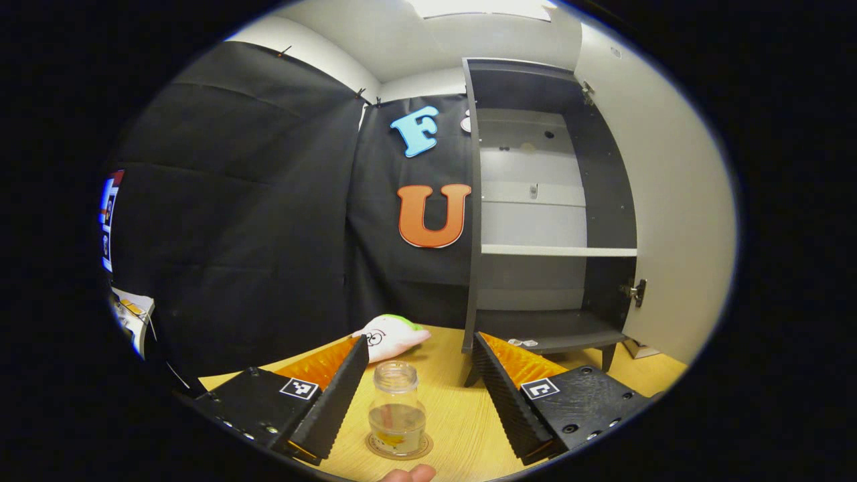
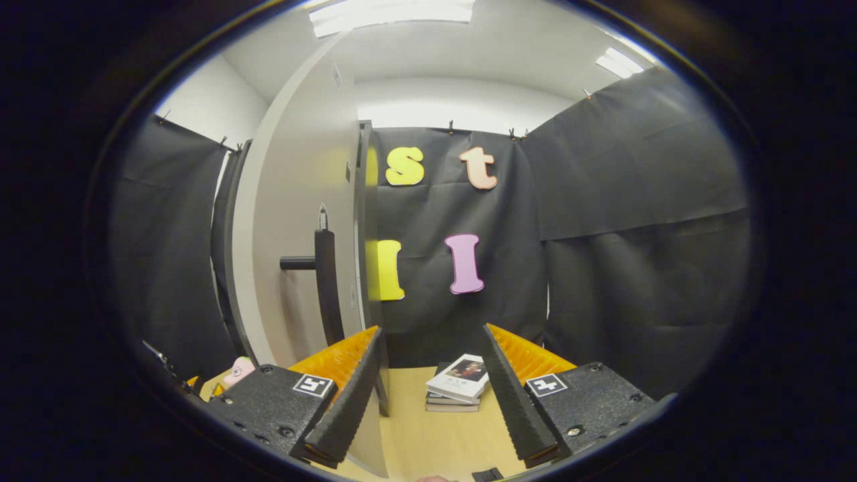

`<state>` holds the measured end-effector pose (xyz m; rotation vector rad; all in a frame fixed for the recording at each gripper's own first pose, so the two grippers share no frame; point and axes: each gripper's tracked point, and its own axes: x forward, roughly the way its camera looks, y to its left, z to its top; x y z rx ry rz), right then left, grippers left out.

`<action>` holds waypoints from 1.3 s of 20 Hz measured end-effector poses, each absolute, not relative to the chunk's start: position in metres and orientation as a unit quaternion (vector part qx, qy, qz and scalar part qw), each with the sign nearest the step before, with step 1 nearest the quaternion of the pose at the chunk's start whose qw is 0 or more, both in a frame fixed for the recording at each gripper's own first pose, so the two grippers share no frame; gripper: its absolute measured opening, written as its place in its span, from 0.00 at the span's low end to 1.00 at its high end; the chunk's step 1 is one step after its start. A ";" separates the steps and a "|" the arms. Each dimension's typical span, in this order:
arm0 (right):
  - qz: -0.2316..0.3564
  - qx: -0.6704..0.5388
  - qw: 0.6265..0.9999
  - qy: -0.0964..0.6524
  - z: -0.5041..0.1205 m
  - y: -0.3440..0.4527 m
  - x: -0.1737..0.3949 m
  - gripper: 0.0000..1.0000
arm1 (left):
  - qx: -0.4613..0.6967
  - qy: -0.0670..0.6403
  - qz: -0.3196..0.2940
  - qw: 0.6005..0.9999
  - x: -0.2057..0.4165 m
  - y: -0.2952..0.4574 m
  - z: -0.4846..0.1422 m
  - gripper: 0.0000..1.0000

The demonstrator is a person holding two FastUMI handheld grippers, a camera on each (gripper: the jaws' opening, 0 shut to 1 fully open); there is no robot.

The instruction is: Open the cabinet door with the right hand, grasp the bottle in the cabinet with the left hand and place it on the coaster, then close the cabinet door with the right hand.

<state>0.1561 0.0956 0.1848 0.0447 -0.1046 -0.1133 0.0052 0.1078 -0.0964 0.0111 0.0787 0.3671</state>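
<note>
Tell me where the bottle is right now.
In the left gripper view the bottle stands upright on the coaster on the table, between the left gripper's open fingers, in front of the open cabinet.

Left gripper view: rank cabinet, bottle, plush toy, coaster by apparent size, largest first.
1. cabinet, by far the largest, door open.
2. bottle and plush toy: look alike in size; the bottle sits much nearer the camera, so not ranked.
3. coaster, just a rim showing under the bottle.

Bright ceiling panels (image 2: 395,15) overhead, sharp focus, strong fisheye edge bending.
</note>
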 end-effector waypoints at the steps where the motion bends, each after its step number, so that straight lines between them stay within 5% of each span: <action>1: -0.054 0.021 0.997 -0.053 0.185 0.095 0.156 0.90 | 0.008 0.036 0.177 0.984 0.006 0.105 -0.086 0.95; 11: -0.010 0.063 0.994 -0.093 0.184 0.096 0.160 0.90 | 0.002 0.041 0.084 0.996 0.015 0.045 -0.001 0.95; 26: 0.073 0.055 0.990 -0.104 0.191 0.125 0.163 0.89 | 0.028 0.036 0.053 0.998 0.008 -0.002 0.034 0.95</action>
